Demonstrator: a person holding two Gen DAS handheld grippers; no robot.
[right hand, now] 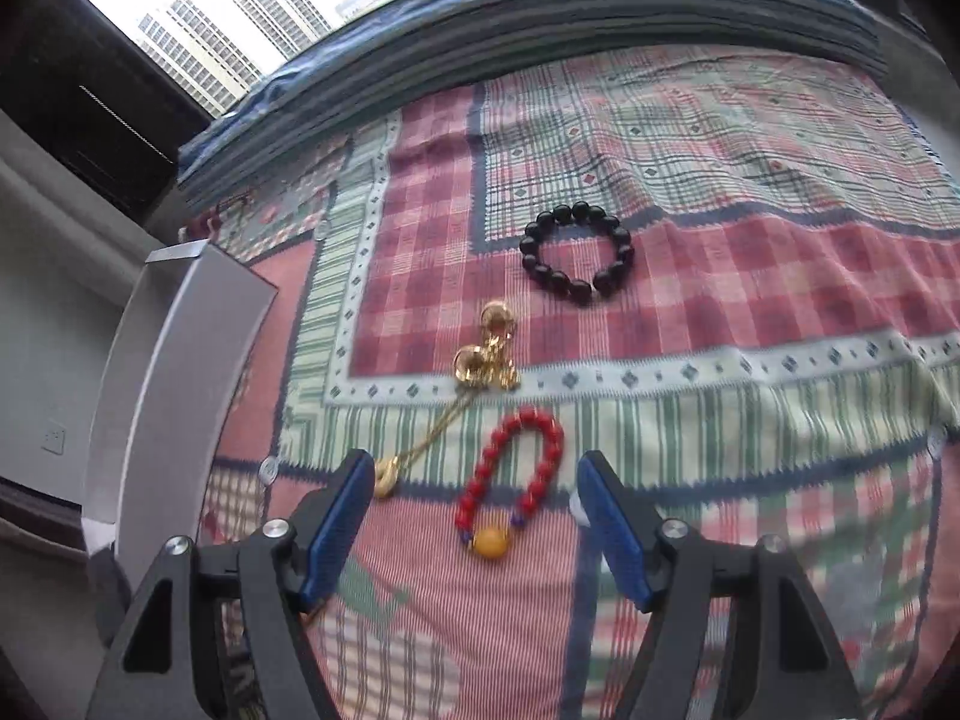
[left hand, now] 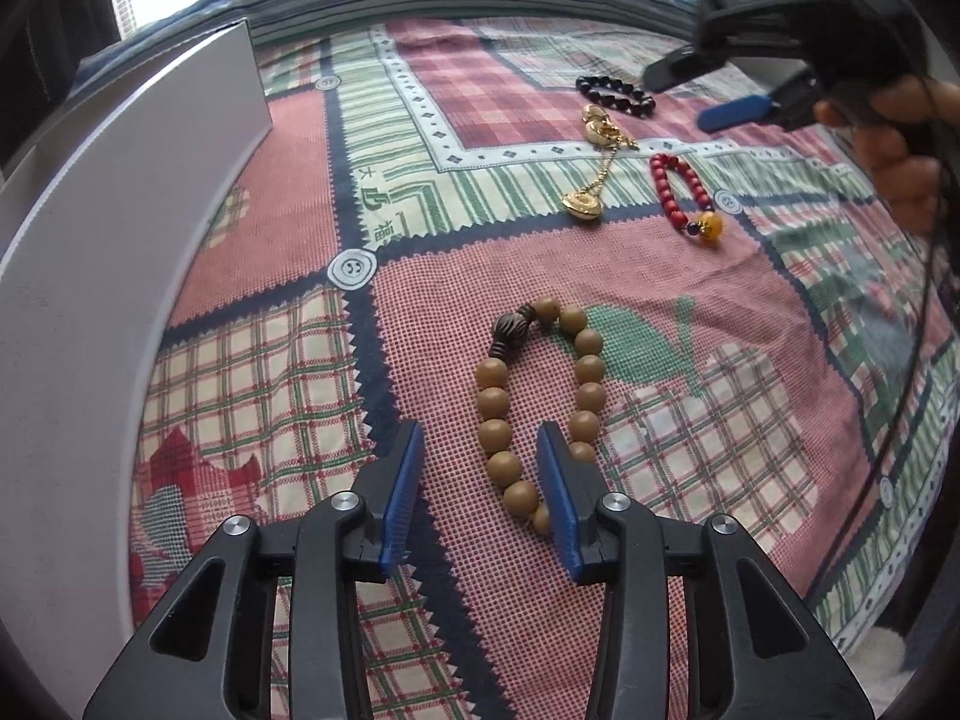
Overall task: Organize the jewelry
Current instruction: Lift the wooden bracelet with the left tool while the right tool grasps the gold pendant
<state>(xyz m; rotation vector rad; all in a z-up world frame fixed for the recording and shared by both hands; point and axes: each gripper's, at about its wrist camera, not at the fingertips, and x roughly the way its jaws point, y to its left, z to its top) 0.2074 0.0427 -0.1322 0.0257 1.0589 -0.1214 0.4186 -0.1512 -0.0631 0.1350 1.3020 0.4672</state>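
Note:
A tan wooden bead bracelet (left hand: 576, 360) with a dark carved bead lies on the patchwork bedspread. My left gripper (left hand: 480, 444) is open, its blue pads either side of the bracelet's near left strand. A red bead bracelet (right hand: 510, 468) with an amber bead lies between the fingers of my open right gripper (right hand: 474, 468); it also shows in the left wrist view (left hand: 678, 186). A gold chain with pendants (right hand: 486, 354) and a black bead bracelet (right hand: 576, 252) lie farther back. The right gripper (left hand: 720, 96) hovers at the top right of the left wrist view.
A white box lid or tray wall (left hand: 120, 228) stands along the left side of the bed, also in the right wrist view (right hand: 174, 372). Folded blue bedding (right hand: 540, 30) runs along the far edge below the window.

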